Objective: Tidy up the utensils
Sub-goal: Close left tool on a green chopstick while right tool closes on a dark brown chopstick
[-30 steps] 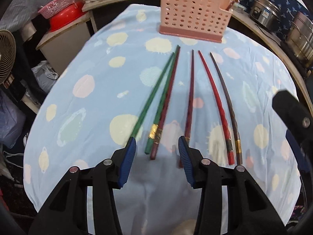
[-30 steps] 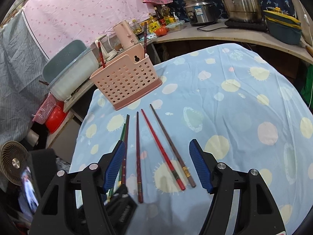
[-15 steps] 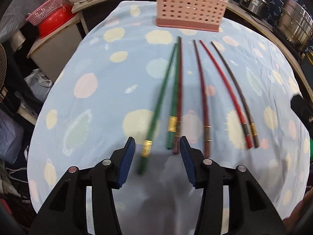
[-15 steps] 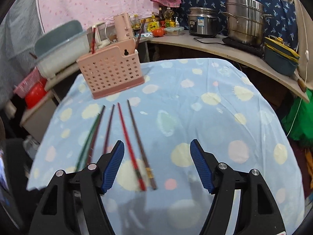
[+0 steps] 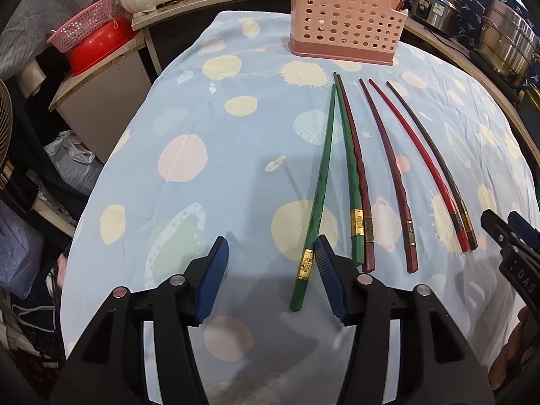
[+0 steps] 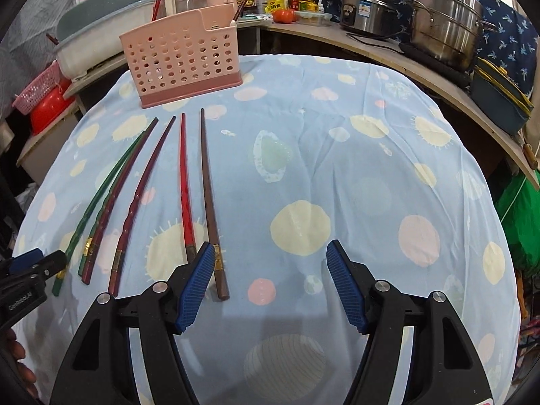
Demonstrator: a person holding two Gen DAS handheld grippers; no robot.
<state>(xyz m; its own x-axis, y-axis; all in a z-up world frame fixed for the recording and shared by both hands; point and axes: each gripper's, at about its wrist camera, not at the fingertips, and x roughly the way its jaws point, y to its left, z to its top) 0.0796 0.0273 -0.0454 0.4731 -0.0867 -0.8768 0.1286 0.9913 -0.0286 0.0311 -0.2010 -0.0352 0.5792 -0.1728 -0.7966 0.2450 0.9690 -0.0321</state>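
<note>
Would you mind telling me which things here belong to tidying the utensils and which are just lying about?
Belongs to the job:
- six chopsticks on the tablecloth
- pink utensil basket

Just lying about:
- steel pots
- red bowl
- tomato

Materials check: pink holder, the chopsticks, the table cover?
Pink utensil holder: looks like molded plastic, matte, with an even grid of round holes and a solid darker base. Chopsticks: probably lacquered wood or resin, can't tell which; glossy, faceted grips, gold bands near the thick ends. Table cover: thin printed fabric, matte, with soft wrinkles and creases.
</note>
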